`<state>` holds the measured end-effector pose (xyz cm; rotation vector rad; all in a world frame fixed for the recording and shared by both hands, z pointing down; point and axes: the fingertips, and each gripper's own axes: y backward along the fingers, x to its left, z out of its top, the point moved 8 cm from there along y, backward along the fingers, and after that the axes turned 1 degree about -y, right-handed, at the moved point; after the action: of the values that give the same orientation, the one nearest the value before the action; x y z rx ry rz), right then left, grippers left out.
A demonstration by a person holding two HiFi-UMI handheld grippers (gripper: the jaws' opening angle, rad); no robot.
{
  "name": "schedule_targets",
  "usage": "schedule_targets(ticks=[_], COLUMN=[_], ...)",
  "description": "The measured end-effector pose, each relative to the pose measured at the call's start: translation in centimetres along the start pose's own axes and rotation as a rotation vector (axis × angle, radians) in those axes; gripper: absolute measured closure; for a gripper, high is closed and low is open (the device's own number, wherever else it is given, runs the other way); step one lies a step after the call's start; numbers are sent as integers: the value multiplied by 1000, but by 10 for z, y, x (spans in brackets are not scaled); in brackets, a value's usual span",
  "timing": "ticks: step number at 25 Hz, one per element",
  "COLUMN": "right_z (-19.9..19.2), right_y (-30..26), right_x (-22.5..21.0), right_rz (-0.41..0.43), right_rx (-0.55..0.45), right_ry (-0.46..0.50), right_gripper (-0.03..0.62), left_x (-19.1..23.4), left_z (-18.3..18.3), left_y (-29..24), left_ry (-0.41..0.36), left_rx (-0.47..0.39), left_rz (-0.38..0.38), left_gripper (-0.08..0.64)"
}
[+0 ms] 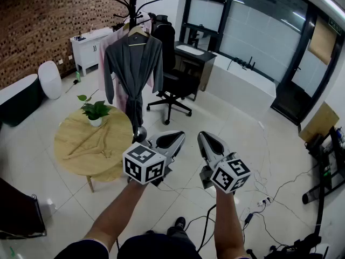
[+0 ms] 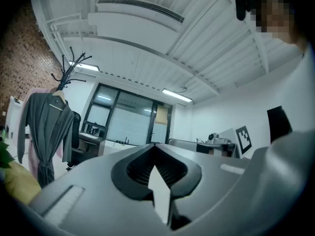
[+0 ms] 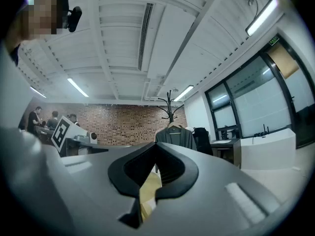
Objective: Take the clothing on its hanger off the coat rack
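A grey robe [image 1: 133,63] hangs on a wooden hanger [image 1: 138,32] from the black coat rack [image 1: 132,1] at the far side of the room. Both grippers are held low in front of me, well short of the rack. My left gripper [image 1: 173,139] is shut with nothing in it, and so is my right gripper [image 1: 206,140] beside it. In the left gripper view the robe [image 2: 47,127] hangs at the far left under the rack [image 2: 66,73]. In the right gripper view the robe [image 3: 176,136] shows just above the shut jaw tips.
A round wooden table [image 1: 81,150] with a potted plant [image 1: 96,112] stands left of the grippers, between me and the rack. A black office chair [image 1: 172,80] sits right of the robe, and a pink garment [image 1: 108,53] hangs behind it. Cables [image 1: 253,209] lie on the tiled floor at right.
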<state>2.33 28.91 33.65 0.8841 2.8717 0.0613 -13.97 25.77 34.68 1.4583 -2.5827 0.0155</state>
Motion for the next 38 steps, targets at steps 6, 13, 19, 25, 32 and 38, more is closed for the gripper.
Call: schedule_targets(ticks=[6,13,19,25,32,38], right_z=[-2,-2,-1,-3,-7,-9], right_y=[0,5,9,1,0,2], right_x=[0,-5,-12,-9,-13,-19], right_rz=[1,1,-4,11,18,12], right_rx=[4,1,4,5,16,22], right_ry=[-1,-4,-9,-11,-14,-17], right_gripper=[591,591,591,591,591,591], left_x=[0,-5,-7,-1,2,4], left_z=[-2,-3,-3,-3,-6,-11], left_y=[0,-7,-17,-12,-15,-20], left_ry=[3,-6,-12,-16,-13,-9], left_rx=[3,6,13,16,18,29], left_rz=[1,2,-1,15,27,34], left_gripper=[548,548,548,548,548,548])
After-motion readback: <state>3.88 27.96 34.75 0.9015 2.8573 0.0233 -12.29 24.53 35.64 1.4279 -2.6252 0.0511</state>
